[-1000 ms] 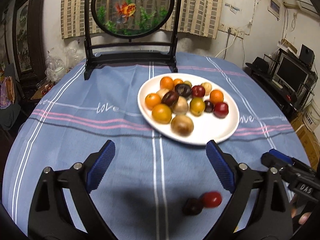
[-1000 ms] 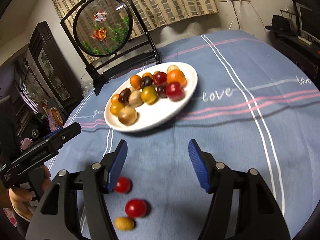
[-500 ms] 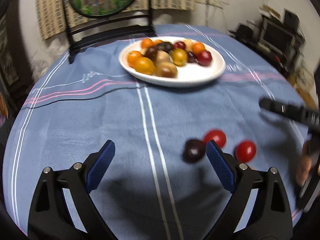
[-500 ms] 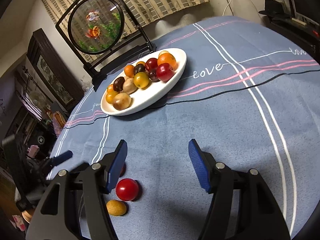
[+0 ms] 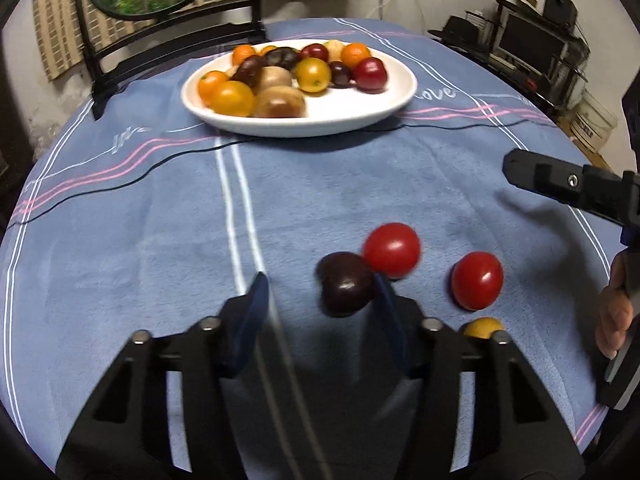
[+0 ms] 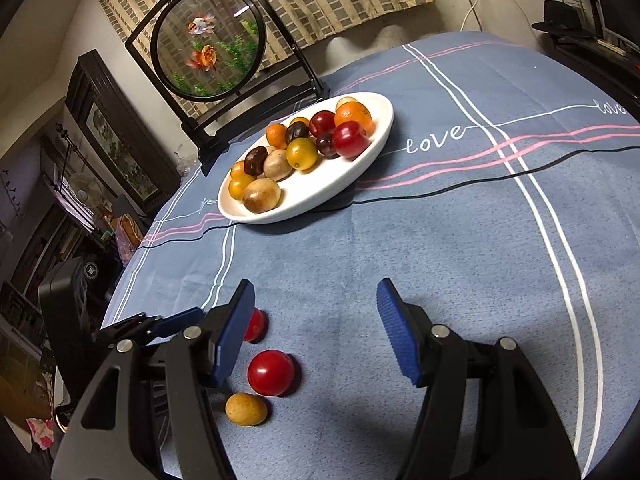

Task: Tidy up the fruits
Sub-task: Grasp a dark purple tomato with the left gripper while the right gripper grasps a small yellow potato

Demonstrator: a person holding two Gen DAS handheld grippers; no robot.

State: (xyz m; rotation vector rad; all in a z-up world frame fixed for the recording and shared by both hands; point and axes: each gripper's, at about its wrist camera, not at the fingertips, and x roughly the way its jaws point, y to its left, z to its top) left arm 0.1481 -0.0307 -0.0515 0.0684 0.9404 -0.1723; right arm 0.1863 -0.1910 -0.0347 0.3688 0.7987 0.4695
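Left gripper (image 5: 320, 300): jaws closing, blurred; the dark plum (image 5: 346, 289) sits between them against the right pad, the left pad not touching it
Right gripper (image 6: 316, 326): jaws apart over bare cloth, nothing between them
Loose fruit on table: dark plum touching a red fruit (image 5: 392, 250) behind it; a second red fruit (image 5: 477, 280) apart to the right; a small yellow fruit (image 5: 482, 327) beside that one
Plate (image 5: 352, 114): white oval, farther back on the table, piled with orange, yellow, tan, dark and red fruits on its left side, its right part bare
Table (image 6: 440, 240): blue cloth with white and pink stripes and the word "love"
Left wrist view only: the dark plum; the right gripper's finger coming in from the right edge, with a person's hand (image 5: 612, 312) on its handle; a monitor on shelves at the back right
Right wrist view only: the whole round goldfish panel (image 6: 210, 42) in its black stand behind the plate; the left gripper's blue tips at lower left; one red fruit half hidden behind the right gripper's left finger; the yellow fruit in full
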